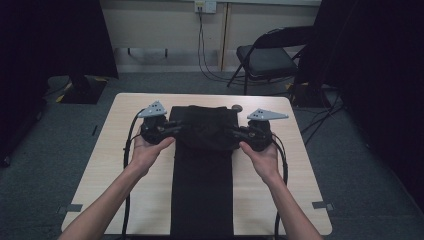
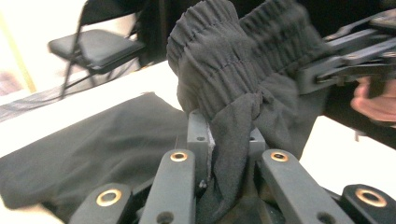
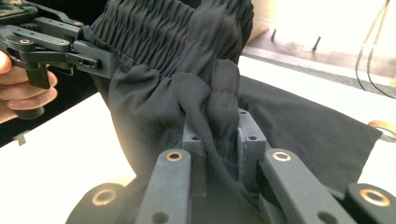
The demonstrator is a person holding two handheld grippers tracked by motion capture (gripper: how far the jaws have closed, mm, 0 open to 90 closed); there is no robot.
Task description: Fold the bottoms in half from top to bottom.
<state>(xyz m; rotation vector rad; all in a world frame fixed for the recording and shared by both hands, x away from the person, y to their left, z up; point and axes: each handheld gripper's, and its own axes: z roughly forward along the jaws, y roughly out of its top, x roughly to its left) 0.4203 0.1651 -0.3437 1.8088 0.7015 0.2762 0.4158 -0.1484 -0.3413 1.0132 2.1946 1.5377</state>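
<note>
A black garment [image 1: 202,175] with a gathered elastic waistband [image 2: 243,51] lies lengthwise down the middle of the light wooden table [image 1: 100,170]. Its waistband end is lifted off the far half of the table and stretched between the two grippers. My left gripper [image 1: 173,129] is shut on the waistband's left edge, with cloth bunched between its jaws [image 2: 229,137]. My right gripper [image 1: 235,133] is shut on the right edge, with folds of cloth pinched in it [image 3: 219,135]. Each gripper view shows the other gripper across the waistband: the right gripper [image 2: 327,70], the left gripper [image 3: 88,53].
A small round object [image 1: 237,107] lies at the table's far edge. Behind the table at the right stands a black folding chair [image 1: 267,57], and cables [image 1: 207,70] run across the floor. Dark curtains hang at both sides. Grey tape marks [image 1: 74,207] sit near the front corners.
</note>
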